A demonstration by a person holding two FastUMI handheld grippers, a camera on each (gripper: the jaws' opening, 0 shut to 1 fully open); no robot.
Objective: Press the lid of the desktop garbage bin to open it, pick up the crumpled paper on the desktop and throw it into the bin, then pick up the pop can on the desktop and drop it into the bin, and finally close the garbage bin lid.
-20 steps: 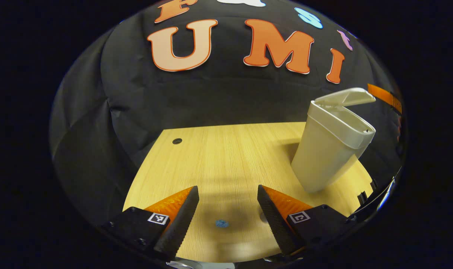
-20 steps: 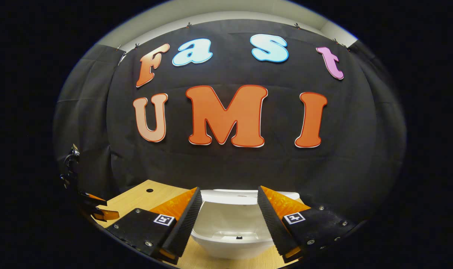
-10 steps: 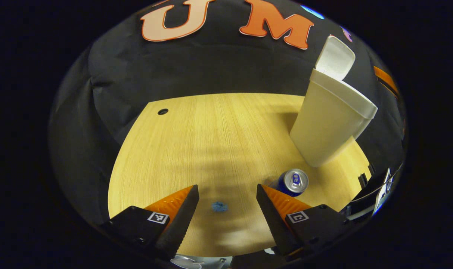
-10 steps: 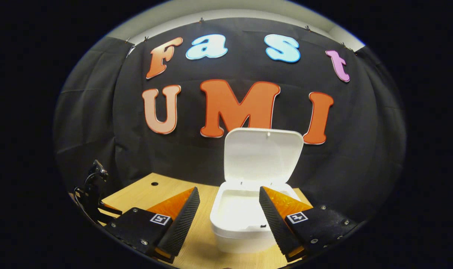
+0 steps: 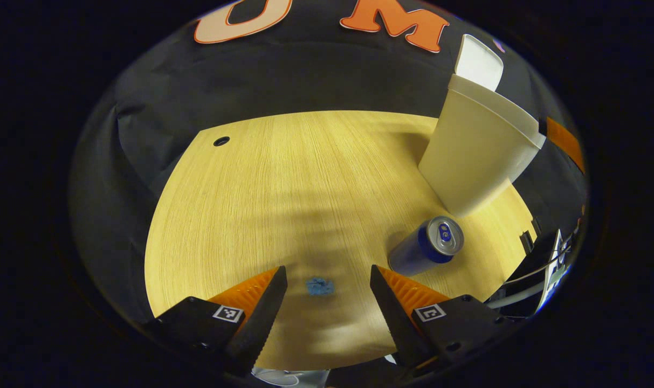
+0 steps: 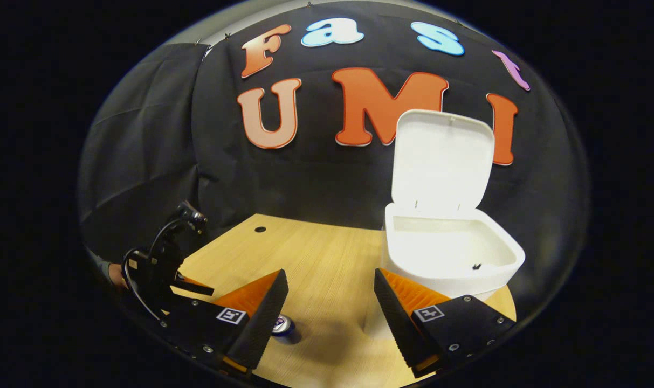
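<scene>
Left gripper view: the left tongs point(image 5: 328, 299) hang spread apart and empty over the table point(image 5: 283, 178). A small blue crumpled paper point(image 5: 319, 286) lies on the wood right between the fingertips, just ahead and below. The pop can point(image 5: 426, 252) stands upright to the right of it, near the foot of the garbage bin point(image 5: 475, 156), whose lid point(image 5: 479, 62) stands raised.

Right gripper view: the right tongs point(image 6: 331, 318) are also spread apart and empty. The bin point(image 6: 451, 258) sits ahead to the right with its mouth uncovered and its lid point(image 6: 442, 159) upright behind. The can point(image 6: 283, 327) peeks out by the left finger. The left tongs lie nearer the paper, so that grasp looks theirs.
</scene>
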